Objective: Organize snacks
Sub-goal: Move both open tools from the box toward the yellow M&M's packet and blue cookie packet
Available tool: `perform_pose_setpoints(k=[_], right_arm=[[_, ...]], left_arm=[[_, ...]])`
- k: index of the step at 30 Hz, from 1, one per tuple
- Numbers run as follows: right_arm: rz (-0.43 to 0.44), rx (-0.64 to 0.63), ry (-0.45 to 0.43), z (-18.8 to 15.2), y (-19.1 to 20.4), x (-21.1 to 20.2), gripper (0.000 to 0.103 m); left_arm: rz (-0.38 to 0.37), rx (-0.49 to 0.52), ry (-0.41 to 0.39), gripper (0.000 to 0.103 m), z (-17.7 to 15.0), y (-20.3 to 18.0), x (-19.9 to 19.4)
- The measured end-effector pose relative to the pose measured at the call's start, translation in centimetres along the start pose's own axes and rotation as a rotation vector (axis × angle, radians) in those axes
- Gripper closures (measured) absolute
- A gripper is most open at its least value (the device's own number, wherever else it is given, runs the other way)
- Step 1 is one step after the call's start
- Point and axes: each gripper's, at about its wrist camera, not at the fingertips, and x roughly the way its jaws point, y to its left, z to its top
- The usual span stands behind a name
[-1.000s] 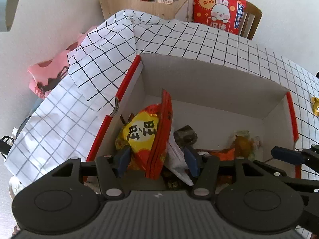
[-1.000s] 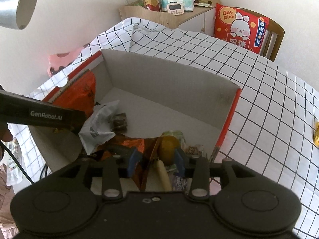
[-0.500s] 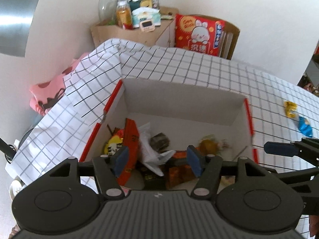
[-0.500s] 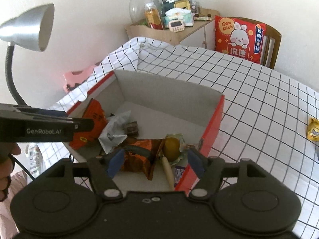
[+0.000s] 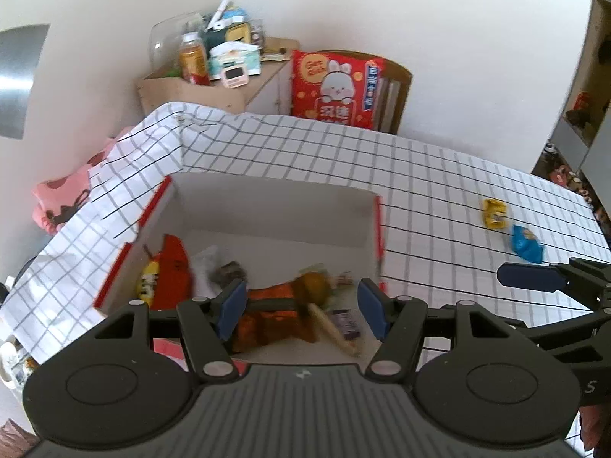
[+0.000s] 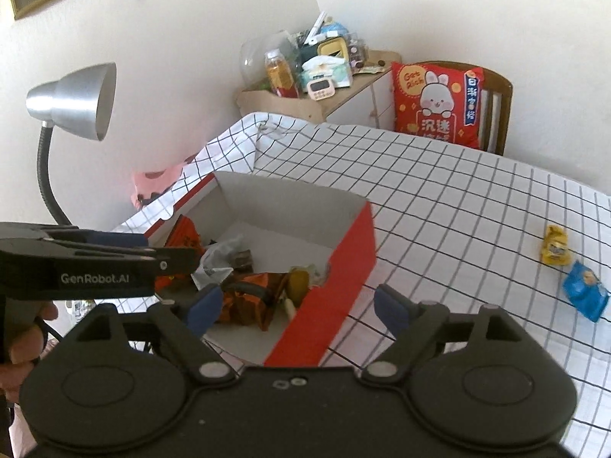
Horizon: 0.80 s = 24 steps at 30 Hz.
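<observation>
— Where are the snacks?
— Most lie heaped in the red box (image 6: 336, 267); my left gripper (image 5: 301, 307) hides some. Two packets, yellow (image 6: 555, 246) and blue (image 6: 584, 290), sit near the table's (image 6: 439, 191) right edge.
— Your grippers?
— Both empty; my right gripper (image 6: 301, 307) has just spread wide.

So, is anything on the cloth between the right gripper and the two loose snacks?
Nothing visible: bare checked tablecloth lies between the right gripper, jaws open and empty, and the yellow packet and blue packet. The red box sits left of that path.
</observation>
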Motion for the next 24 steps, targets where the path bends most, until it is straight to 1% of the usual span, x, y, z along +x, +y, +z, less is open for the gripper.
perform_pose_setpoints(k=[5, 7, 10, 12, 19, 24], right_arm=[[-0.011, 0.016, -0.02, -0.7, -2.2, -2.5, 0.013], [-0.024, 0.022, -0.033, -1.1, -3.4, -3.6, 0.009], [-0.042, 0.034, -0.047, -1.7, -5.3, -5.2, 0.007], [-0.062, 0.05, -0.053, -2.2, -6.9, -6.1, 0.005], [-0.139, 0.098, -0.064, -3.7, -12.4, -9.0, 0.001], [-0.181, 0.088, -0.063, -4.2, -15.6, -10.0, 0.0]], left_arm=[[-0.039, 0.014, -0.019, 0.039, -0.2, -3.2, -0.4], [-0.051, 0.023, -0.035, 0.039, -0.3, -4.8, -0.5], [-0.081, 0.027, -0.049, 0.031, -0.4, -7.0, -0.4], [-0.098, 0.032, -0.058, 0.031, -0.4, -8.7, -0.2], [-0.159, 0.047, -0.043, 0.031, 0.0, -14.6, 1.4], [-0.164, 0.064, -0.033, 0.031, 1.3, -18.5, 2.9]])
